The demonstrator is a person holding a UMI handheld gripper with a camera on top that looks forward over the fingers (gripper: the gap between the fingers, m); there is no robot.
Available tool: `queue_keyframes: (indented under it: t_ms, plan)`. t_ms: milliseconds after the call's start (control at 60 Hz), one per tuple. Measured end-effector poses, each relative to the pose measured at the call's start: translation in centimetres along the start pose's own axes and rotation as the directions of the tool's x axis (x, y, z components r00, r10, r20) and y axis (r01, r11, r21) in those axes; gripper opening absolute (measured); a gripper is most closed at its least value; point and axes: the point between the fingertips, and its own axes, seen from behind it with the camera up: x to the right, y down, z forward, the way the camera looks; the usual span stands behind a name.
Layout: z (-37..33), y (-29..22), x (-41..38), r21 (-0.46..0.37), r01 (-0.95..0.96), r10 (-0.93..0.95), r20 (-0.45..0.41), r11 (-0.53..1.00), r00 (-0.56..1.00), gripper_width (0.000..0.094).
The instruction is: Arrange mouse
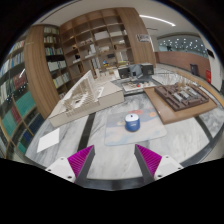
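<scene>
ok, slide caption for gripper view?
Open fingers hover short of a blue-and-white mouse on the marble table.

No text, label, brand, number or sign can be read anywhere in the gripper view. The spines on the bookshelves [70,50] and the surfaces of the things on the table [100,150] are too small to make out any lettering.
</scene>
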Motion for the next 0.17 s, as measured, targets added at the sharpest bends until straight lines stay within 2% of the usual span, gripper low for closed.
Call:
queue_keyframes:
  t_ms: [167]
  plan:
    - [-1.1, 4.0, -2.0, -0.016, -0.019, 0.020, 0.055, 1.000, 0.998, 0.0830]
